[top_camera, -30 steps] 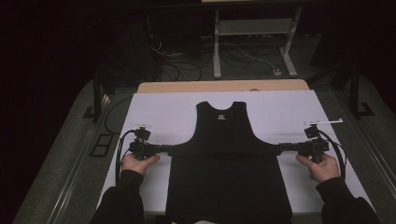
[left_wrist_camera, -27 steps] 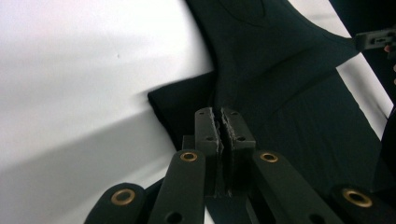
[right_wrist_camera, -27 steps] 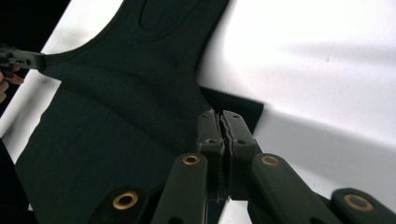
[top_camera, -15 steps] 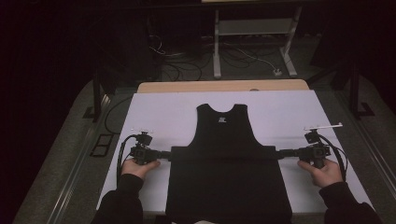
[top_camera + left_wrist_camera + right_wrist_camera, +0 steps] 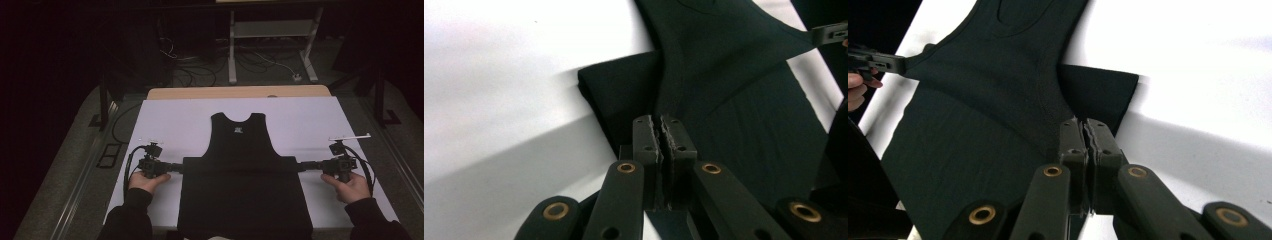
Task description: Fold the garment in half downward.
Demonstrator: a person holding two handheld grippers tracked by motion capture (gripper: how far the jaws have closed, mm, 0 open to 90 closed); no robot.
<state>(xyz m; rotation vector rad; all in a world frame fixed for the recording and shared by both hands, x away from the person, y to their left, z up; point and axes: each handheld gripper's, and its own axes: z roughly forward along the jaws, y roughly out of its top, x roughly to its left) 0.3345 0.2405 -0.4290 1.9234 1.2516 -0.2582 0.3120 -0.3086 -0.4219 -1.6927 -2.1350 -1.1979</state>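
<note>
Both tongs, left gripper (image 5: pixel 176 167) and right gripper (image 5: pixel 304 165), are clenched on a black shirt (image 5: pixel 242 185) (sleeveless), spread on a white table (image 5: pixel 170 125); a dark room is seen beyond.

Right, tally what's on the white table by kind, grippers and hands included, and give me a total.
Black sleeveless tops: 1
Grippers: 2, the left gripper and the right gripper, each shut on a side edge of the top
Hands: 2, the left hand and the right hand
Total: 5
</note>
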